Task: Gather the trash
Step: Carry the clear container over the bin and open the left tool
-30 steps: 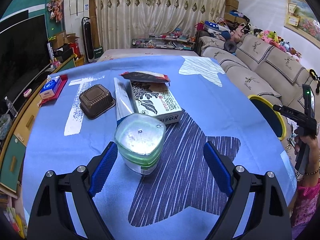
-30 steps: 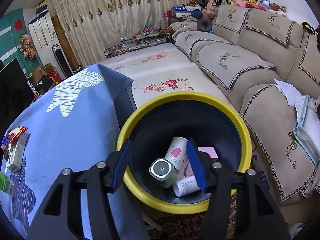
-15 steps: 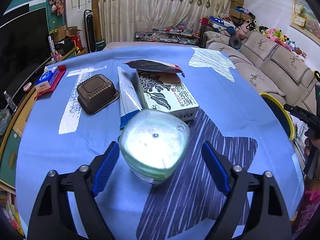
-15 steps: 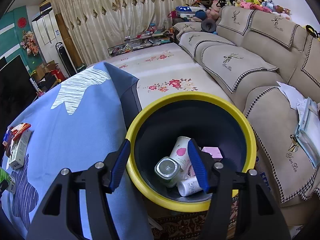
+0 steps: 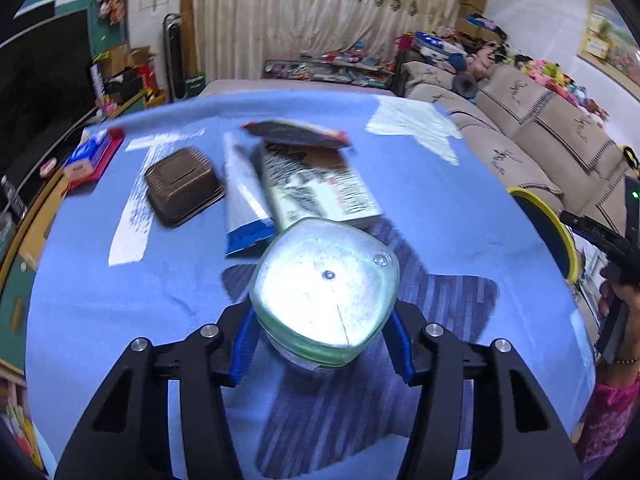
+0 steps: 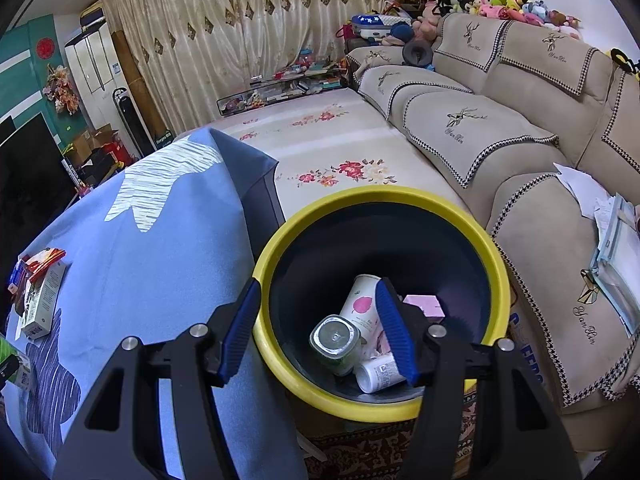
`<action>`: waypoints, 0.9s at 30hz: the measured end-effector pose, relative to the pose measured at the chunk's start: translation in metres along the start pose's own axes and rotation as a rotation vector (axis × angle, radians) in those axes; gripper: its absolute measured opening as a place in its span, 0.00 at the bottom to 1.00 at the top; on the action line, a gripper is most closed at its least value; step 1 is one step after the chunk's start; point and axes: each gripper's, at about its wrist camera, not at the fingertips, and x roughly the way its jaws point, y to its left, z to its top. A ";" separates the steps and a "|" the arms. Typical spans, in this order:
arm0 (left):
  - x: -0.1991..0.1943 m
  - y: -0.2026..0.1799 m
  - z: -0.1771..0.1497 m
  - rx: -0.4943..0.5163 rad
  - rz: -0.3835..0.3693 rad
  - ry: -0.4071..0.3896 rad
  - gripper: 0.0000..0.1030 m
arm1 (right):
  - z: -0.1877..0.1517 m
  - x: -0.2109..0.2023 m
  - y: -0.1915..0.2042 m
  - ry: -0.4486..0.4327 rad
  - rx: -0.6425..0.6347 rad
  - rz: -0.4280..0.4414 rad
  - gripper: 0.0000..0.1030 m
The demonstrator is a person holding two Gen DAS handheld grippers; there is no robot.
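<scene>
Inside the yellow-rimmed bin (image 6: 460, 216) lie a jar, two bottles and a pink box. Above it the right tool (image 6: 316, 330) hangs released, tilted down. The left tool (image 5: 320, 344), just closing, clamps a green jar (image 5: 324, 292) on the near counter (image 5: 100, 300).

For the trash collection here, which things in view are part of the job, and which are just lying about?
Part of the job:
- left gripper, jaws just closing around the clear jar
- brown tray
- box
- wrapper
- yellow-rimmed bin
- right gripper, empty over the bin

Lying about:
- sofa
- tissue pack
- plush toys
</scene>
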 end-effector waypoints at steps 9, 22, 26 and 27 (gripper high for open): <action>-0.001 -0.071 0.029 0.138 -0.138 -0.021 0.52 | -0.008 -0.009 -0.021 -0.007 0.031 -0.038 0.55; 0.052 -0.234 0.071 0.371 -0.350 0.036 0.52 | -0.015 -0.018 -0.076 -0.019 0.100 -0.087 0.55; 0.083 -0.276 0.078 0.403 -0.384 0.103 0.52 | -0.017 -0.020 -0.095 -0.021 0.132 -0.099 0.55; 0.089 -0.284 0.080 0.405 -0.387 0.113 0.52 | -0.018 -0.020 -0.099 -0.020 0.140 -0.101 0.55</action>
